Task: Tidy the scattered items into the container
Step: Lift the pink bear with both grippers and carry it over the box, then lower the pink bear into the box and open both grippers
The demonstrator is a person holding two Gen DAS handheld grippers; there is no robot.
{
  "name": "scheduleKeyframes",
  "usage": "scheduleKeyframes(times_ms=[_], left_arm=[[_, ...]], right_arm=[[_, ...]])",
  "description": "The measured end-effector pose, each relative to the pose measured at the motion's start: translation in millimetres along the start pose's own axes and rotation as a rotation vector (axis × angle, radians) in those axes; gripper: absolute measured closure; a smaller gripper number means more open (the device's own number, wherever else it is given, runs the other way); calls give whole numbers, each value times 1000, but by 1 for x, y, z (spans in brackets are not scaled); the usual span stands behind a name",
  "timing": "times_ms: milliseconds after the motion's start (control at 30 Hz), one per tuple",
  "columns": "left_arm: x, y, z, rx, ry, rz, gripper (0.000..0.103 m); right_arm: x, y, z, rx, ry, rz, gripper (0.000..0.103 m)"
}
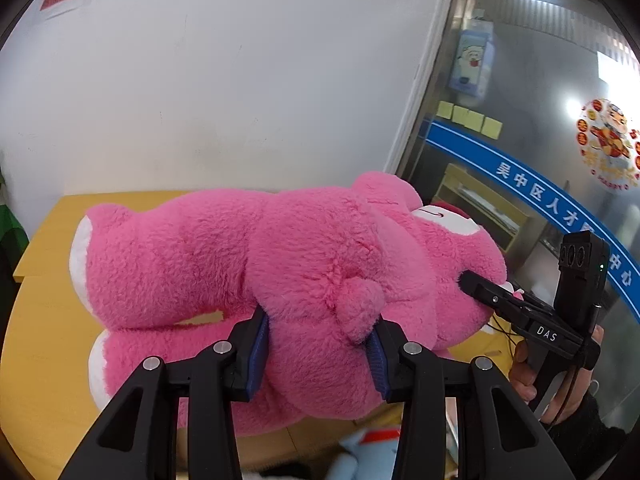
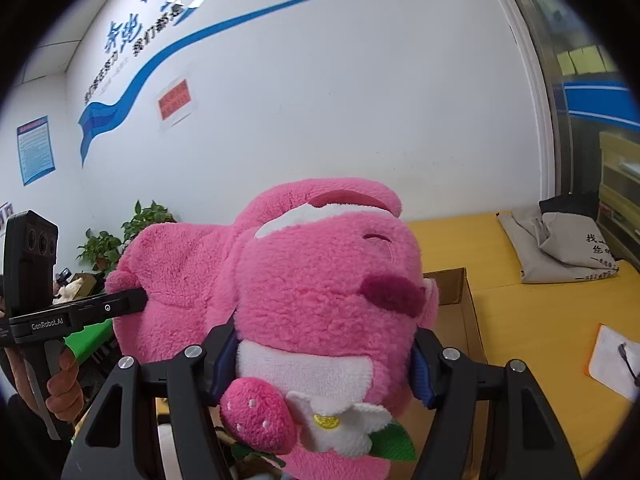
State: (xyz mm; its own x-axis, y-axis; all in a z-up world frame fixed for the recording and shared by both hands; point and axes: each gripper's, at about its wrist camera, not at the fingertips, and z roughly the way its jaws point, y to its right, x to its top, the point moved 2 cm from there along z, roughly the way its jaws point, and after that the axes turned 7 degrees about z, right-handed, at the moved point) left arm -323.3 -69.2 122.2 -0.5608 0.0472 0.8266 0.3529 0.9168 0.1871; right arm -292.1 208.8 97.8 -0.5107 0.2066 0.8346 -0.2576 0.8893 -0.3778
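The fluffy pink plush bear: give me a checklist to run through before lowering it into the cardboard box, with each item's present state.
1. Left gripper clamped on the fluffy pink plush bear at its rear: ok, blue pads press into the fur.
2. Right gripper clamped on the bear's head: ok, pads sit on both sides.
3. Bear lifted clear of the yellow table: ok, it hangs between both grippers.
4. Open cardboard box in reach: ok, it sits just behind the bear.
5. Room inside the box: cannot tell, the bear hides its inside.
6. Light blue plush toy below out of the way: cannot tell.
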Motion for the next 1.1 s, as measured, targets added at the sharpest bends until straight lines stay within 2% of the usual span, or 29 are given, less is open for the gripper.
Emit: scheduleKeyframes(times_ms=[233,433,533,600,667,800,967,1000,1033,1067,1100], left_arm=[[6,-38,97,-2,-126,-32,58],[-17,-64,173,-15,-270,-89,59],[-33,-76,204,9,-346,-97,60],[-45,-82,223,21,-398,-108,60],[-46,-77,227,26,-396,-96,59],[-42,-73,229,45,-403,-91,51],[-40,-64,230,72,-414,-49,49],[-41,-67,232,69,-424,-54,46],[-41,-72,235,65,-437,-79,38],[-42,-77,236,56,-447,-119,35],[-41,-82,232,40,-446,-162,35]], right_arm=[[8,42,81,-64,-84,32,36],[-6,80,144,-126,-201,115,36],[-13,93,170,-169,-242,128,36],[-25,101,187,-212,-301,142,36],[-36,109,197,-255,-344,172,35],[-42,121,195,-272,-342,236,30],[-51,104,182,-321,-337,191,30],[-51,105,182,-326,-339,199,30],[-50,106,183,-329,-337,205,27],[-48,109,185,-335,-330,206,19],[-46,111,188,-345,-323,196,16]])
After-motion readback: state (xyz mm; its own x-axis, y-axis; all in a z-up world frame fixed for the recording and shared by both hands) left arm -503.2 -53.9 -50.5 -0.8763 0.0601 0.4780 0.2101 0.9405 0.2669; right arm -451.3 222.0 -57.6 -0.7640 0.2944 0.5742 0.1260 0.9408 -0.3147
